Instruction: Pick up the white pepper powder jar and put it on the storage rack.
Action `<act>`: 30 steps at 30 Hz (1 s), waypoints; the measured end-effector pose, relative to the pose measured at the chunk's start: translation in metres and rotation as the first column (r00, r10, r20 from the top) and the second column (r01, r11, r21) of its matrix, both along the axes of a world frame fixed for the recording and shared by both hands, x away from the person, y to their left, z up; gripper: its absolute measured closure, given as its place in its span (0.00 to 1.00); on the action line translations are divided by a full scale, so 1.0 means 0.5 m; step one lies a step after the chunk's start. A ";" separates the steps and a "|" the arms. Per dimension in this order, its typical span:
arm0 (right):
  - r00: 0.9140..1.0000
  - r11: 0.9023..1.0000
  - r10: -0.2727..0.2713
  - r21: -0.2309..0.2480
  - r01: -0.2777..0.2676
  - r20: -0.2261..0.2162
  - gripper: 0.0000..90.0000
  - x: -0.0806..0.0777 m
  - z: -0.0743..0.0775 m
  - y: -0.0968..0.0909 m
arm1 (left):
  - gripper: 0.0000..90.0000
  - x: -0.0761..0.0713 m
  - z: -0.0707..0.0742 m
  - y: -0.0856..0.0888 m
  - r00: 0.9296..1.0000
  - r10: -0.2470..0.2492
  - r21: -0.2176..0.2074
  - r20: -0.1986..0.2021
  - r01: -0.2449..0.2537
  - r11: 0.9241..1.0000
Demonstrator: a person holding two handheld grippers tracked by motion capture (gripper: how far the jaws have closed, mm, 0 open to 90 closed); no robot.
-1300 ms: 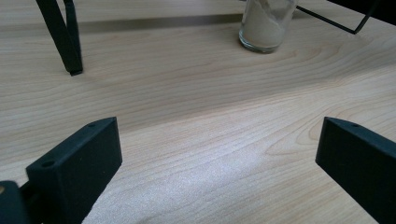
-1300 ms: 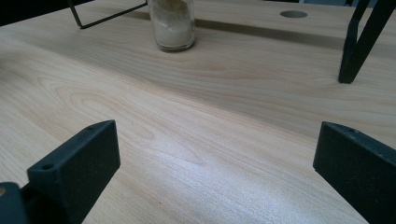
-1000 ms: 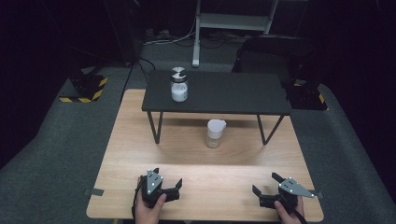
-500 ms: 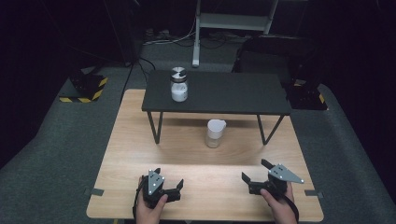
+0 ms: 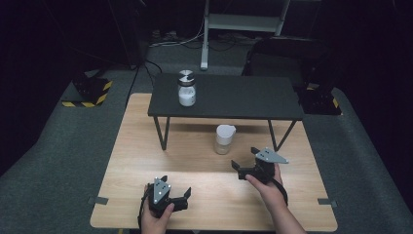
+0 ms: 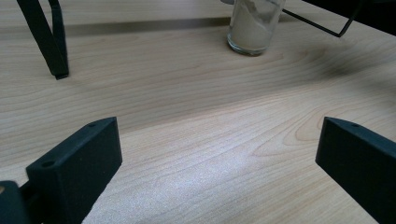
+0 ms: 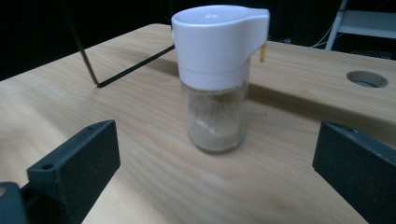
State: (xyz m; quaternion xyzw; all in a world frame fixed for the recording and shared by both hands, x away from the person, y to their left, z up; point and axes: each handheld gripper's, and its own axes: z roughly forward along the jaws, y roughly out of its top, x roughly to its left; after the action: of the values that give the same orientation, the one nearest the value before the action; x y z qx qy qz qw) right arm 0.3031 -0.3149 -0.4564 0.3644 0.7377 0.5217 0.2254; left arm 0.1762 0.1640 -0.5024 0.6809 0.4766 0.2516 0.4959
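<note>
Right gripper view has the black jaws spread wide with nothing between them, and the shaker (image 7: 215,79) stands upright and centred just ahead of that gap; over the last second the right gripper (image 5: 247,165) has come forward from the near edge of the wooden table (image 5: 141,146) towards it, which I read as the approach to a grasp that has not yet closed. It is a clear glass body about a third full of pale powder under a white cap with a side spout, standing near the black shelf's (image 5: 229,97) front edge, by its right legs. The left gripper (image 5: 176,197), jaws equally wide and empty, has kept to its spot well short of the shelf, where a silver-lidded jar (image 5: 186,88) sits on top at the left.
</note>
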 end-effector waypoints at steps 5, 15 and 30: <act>1.000 1.000 -0.003 -0.013 0.003 0.003 0.02 0.046 -0.011 0.037 | 0.01 0.000 0.000 0.001 1.000 0.001 -0.004 -0.002 -0.001 1.000; 0.999 0.999 -0.049 -0.014 0.049 0.020 0.21 0.097 -0.041 0.105 | 0.01 -0.002 -0.002 0.005 1.000 0.005 -0.018 -0.002 -0.005 1.000; 0.995 0.995 -0.100 -0.016 0.100 0.023 0.34 0.111 -0.034 0.150 | 0.01 0.000 -0.002 0.008 1.000 0.007 -0.026 -0.010 -0.008 1.000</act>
State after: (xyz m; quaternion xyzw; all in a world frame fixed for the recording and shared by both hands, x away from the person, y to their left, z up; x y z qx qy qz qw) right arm 0.3585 -0.2397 -0.4736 0.3929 0.7205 0.5074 0.2627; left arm 0.1762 0.1682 -0.5033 0.6737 0.4850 0.2437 0.5015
